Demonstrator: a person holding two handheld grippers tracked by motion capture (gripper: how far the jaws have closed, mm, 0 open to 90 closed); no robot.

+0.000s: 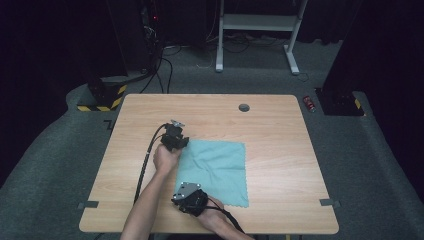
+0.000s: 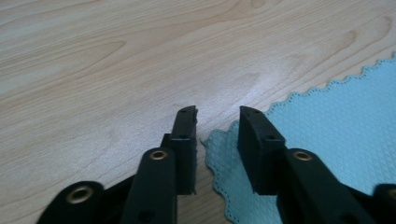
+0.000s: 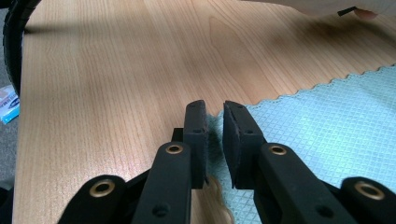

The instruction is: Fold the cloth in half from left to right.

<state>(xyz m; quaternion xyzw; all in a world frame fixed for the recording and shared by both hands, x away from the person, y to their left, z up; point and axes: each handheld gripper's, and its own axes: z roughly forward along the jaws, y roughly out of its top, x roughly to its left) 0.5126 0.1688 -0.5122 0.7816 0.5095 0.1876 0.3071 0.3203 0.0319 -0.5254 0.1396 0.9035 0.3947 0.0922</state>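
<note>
Our left gripper (image 2: pixel 217 122) sits at the cloth's (image 1: pixel 214 171) far left corner, its jaws parted with a scalloped corner lying between them; the pads straddle the fabric without pressing it, so we call it released; our right gripper (image 3: pixel 215 116) stands at the near left corner with a much narrower gap, the cloth's edge between the pads, and from the right gripper view we would say it is not yet clenched on the fabric either, though the gap is slim; the cloth, a teal square, lies flat on the table (image 1: pixel 280 130), left of centre, with both grippers on its left side; we judge a fold or lift from this edge is in hand; the risk is a thin bite: if either pair of jaws closes on just the scalloped fringe, the corner may slip free as we raise it; if one side grips and the other misses, the cloth will drag skewed and bunch; jaws pressed too low could pinch against the wood and catch nothing; the left cable (image 1: pixel 145 165) might also snag
</note>
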